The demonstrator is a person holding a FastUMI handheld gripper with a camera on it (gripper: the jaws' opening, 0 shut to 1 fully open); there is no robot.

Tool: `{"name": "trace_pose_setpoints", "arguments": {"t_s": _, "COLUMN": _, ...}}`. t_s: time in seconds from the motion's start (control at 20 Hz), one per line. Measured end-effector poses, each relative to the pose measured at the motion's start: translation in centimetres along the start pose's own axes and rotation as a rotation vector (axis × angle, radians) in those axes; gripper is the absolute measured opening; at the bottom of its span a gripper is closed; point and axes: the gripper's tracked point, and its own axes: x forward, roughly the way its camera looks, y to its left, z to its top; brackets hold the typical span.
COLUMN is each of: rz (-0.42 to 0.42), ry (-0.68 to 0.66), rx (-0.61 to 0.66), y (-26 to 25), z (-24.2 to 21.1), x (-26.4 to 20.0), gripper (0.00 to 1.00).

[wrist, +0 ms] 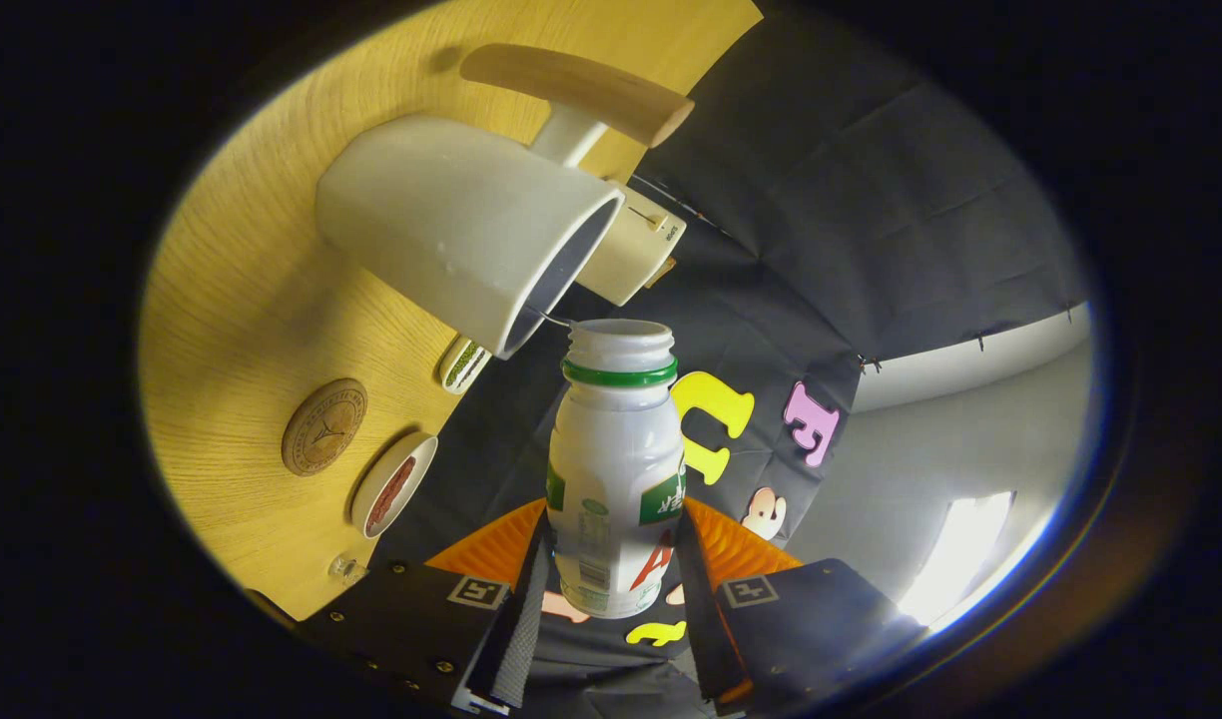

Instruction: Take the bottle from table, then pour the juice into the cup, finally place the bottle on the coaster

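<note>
Table (252, 300): pale wood with a fine grain, seen rolled to one side, running behind and beside the cup; carries the cup, the coaster and the smaller dishes.
Booth wall (871, 200): black cloth, creased, beyond the bottle and the fingers; a pale grey surface with a bright patch beside it.
Cup (451, 225): white, wide-mouthed, dark inside; stands on the table, mouth turned toward the bottle's open top; rim just beside the bottle's lip, contact impossible to tell.
Cup handle (581, 90): rounded wooden bar on a white stem, on the cup's far side.
Gripper (614, 569): closed against the bottle's lower body, one finger pressing on each side; bottle held between the fingers, neck pointing forward away from them.
Bottle (616, 469): small white plastic body with a green and white label, green ring at the neck, cap off, mouth open; tilted toward the cup; level of juice not visible.
Cream box (636, 250): pale block behind the cup's rim, partly hidden by it.
Coaster (323, 426): round, brown, embossed pattern, flat on the table, bare, well apart from the bottle.
Round dish (393, 484): white rim, reddish filling, near the coaster.
Small dish (464, 363): white, greenish filling, just under the cup's rim.
</note>
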Motion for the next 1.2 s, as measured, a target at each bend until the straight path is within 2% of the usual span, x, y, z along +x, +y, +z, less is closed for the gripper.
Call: {"name": "trace_pose_setpoints", "arguments": {"t_s": 1.2, "rz": -0.090, "ry": -0.040, "rx": -0.193, "y": -3.1, "z": -0.4, "x": 0.4, "gripper": 0.63}}
